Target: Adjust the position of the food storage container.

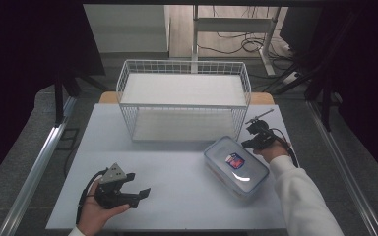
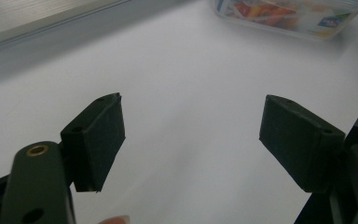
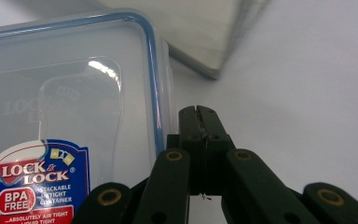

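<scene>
Partly, the right claw [image 3: 198, 112] hides the container [image 3: 74, 93] edge.

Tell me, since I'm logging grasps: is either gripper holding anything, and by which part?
Nothing is held. The left gripper is open over bare table; the right gripper is shut on nothing beside the container's lid edge.

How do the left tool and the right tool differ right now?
The left tool has its jaws spread wide with bare table between them; the right tool has its jaws pressed together, gripping nothing. The left tool sits away from the Lock & Lock container, near the table's front; the right tool sits right beside the container's far end. Both are hand-held and black.
</scene>
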A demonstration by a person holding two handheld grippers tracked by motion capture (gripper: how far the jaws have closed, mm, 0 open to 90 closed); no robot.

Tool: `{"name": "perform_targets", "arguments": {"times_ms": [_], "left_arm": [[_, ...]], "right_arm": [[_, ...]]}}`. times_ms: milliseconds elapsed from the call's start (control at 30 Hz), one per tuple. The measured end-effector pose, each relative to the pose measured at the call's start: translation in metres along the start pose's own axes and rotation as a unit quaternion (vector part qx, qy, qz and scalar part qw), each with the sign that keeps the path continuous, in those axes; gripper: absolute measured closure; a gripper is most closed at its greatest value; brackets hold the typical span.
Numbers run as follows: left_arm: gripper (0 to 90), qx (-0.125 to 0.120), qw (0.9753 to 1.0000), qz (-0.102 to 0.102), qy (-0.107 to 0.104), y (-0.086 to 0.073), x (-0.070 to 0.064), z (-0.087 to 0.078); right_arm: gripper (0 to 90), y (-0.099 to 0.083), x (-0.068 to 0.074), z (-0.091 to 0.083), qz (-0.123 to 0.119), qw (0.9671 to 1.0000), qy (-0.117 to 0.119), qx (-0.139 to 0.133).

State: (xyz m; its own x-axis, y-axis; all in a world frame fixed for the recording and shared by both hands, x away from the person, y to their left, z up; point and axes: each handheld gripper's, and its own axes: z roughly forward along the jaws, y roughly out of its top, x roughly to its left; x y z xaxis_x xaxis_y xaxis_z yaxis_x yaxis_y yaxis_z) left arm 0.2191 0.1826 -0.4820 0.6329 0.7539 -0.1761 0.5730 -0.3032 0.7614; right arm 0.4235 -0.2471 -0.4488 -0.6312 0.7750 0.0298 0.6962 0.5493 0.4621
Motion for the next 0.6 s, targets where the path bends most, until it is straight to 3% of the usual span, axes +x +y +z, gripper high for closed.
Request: {"name": "perform_targets", "arguments": {"times_ms": [167,600], "left_arm": [[21.9,0.002,1.0000,0.000,-0.001,0.000,0.000,0.000],[22.1,0.002,1.0000,0.000,-0.003,0.000,0.000,0.000]], "right_arm": [[89.0,0.003,0.019,0.003,-0.033,0.9994,0.015,-0.001],[89.1,0.017,0.057,0.009,-0.088,0.9953,0.040,-0.005]]}}
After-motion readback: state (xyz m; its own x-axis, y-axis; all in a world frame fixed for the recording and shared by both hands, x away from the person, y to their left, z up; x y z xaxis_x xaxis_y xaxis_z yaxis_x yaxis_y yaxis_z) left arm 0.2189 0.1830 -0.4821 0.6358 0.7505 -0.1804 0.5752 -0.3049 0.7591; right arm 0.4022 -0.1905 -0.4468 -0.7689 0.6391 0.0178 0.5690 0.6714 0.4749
